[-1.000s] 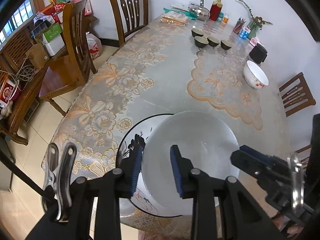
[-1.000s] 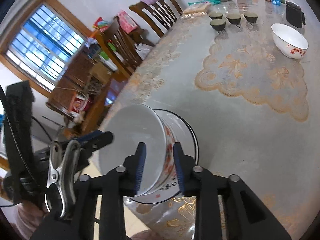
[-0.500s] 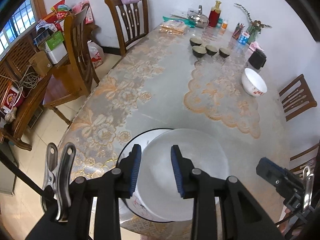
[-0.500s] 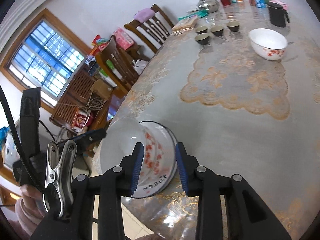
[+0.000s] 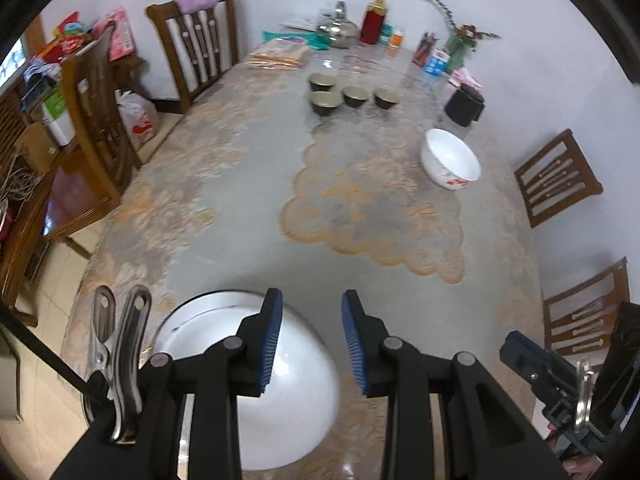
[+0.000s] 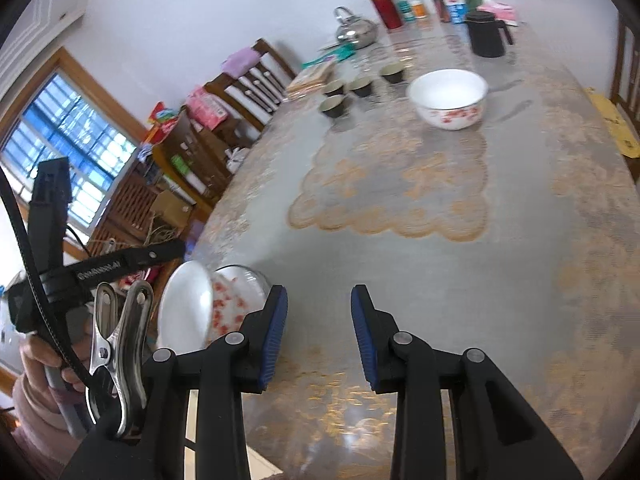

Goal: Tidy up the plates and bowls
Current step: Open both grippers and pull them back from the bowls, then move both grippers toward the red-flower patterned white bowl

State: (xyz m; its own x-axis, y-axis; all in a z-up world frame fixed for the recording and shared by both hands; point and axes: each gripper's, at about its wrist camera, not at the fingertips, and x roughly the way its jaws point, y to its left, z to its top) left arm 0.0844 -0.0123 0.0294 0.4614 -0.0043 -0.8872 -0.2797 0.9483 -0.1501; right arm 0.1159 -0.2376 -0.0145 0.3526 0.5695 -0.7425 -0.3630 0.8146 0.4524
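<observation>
A white bowl with red flowers (image 5: pixel 288 404) sits in a black-rimmed plate (image 5: pixel 192 316) at the table's near left edge; in the right wrist view the bowl (image 6: pixel 192 312) looks tilted. My left gripper (image 5: pixel 310 340) is open just above and right of the bowl. My right gripper (image 6: pixel 318 332) is open and empty, to the right of the bowl. A second white bowl with red flowers (image 5: pixel 450 158) stands far right on the table and also shows in the right wrist view (image 6: pixel 448 98). Several small dark bowls (image 5: pixel 344 96) stand further back.
A kettle (image 5: pixel 338 32), red flask (image 5: pixel 374 16), black jug (image 5: pixel 464 104) and small items line the table's far end. Wooden chairs (image 5: pixel 192 40) stand left, far and right of the floral-cloth table (image 5: pixel 248 184).
Both grippers have opened and drawn back from the bowl. The right gripper let go of the bowl's rim and moved right. The bowl rests in the plate.
</observation>
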